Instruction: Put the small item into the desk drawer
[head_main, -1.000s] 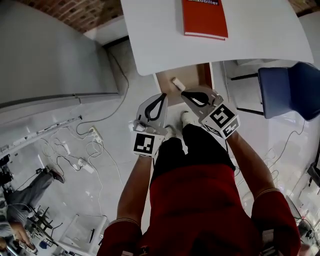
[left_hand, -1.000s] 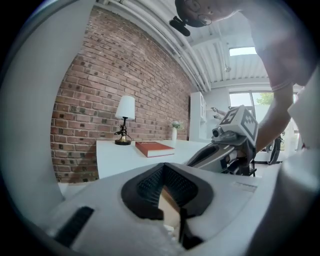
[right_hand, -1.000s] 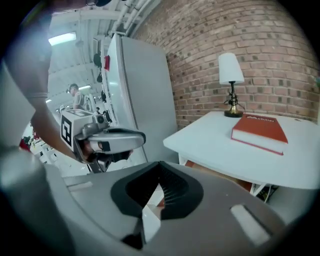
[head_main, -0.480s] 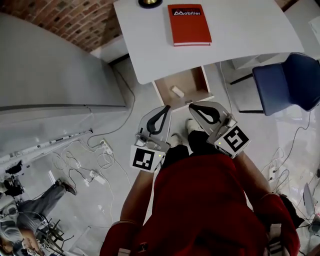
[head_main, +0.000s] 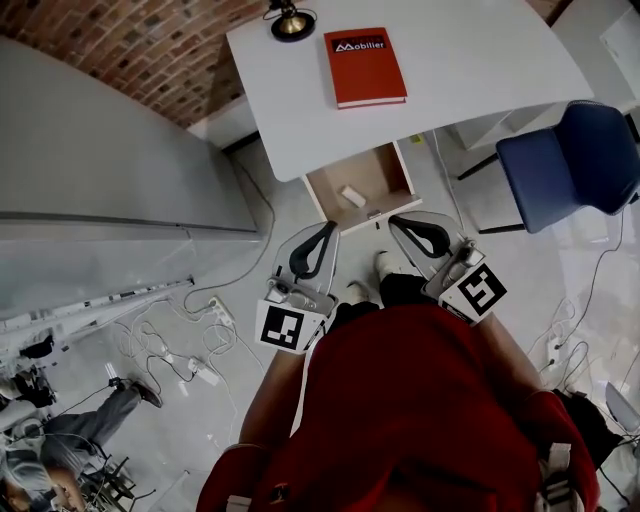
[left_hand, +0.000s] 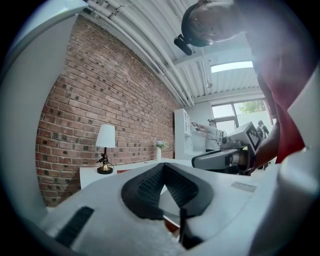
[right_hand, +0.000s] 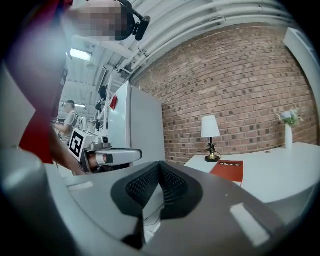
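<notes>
A small white item (head_main: 352, 196) lies inside the open wooden drawer (head_main: 384, 166) under the white desk (head_main: 470, 70). My left gripper (head_main: 327, 229) hangs just short of the drawer's front, shut, with nothing between its pads. My right gripper (head_main: 399, 222) is beside it at the drawer's front right corner, also shut and holding nothing. In the left gripper view the jaws (left_hand: 162, 165) meet at their tips, and in the right gripper view (right_hand: 159, 164) they do the same. The person's legs and shoes show below the grippers.
A red book (head_main: 365, 68) and a lamp (head_main: 290, 20) are on the desk. A blue chair (head_main: 570, 160) stands to the right and a grey cabinet (head_main: 100, 150) to the left. Cables and a power strip (head_main: 190, 350) lie on the floor. Another person (head_main: 40, 470) is at the lower left.
Both grippers have drawn back from the drawer toward the person, still shut. More of the desk, the lamp and the open drawer has come into the head view.
</notes>
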